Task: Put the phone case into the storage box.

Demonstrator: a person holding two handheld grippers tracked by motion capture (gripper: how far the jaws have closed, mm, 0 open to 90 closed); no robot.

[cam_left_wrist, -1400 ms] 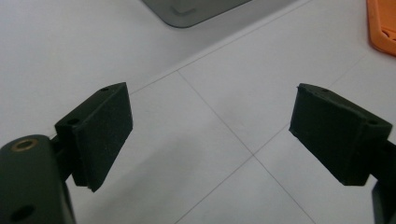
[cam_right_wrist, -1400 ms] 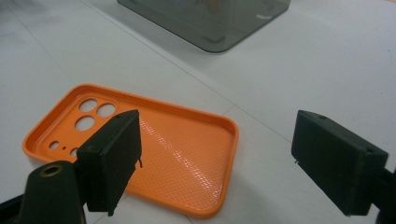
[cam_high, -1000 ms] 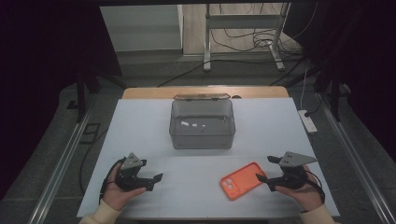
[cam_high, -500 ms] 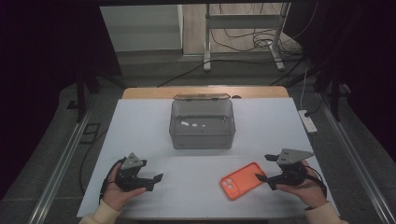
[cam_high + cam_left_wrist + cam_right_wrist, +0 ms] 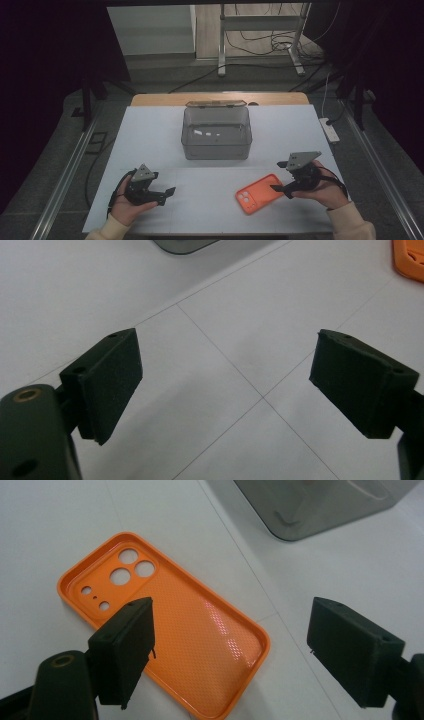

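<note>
The right gripper [image 5: 230,645], jaws spread, hovers seemingly just above the orange rubbery phone case [image 5: 165,630]; at nine o'clock, the left gripper [image 5: 225,385] gapes over the white table [image 5: 240,315].

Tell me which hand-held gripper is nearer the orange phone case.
Right. The right hand-held gripper sits at the orange phone case's near-right end, jaws open over it. The left hand-held gripper rests well off to its left, open above bare white table.

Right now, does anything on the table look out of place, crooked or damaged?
Nothing looks damaged or spilled. The orange phone case lies inside-up and at an angle to the table edges, just in front of the open right tool. The clear box sits square with its lid open at the back.
</note>
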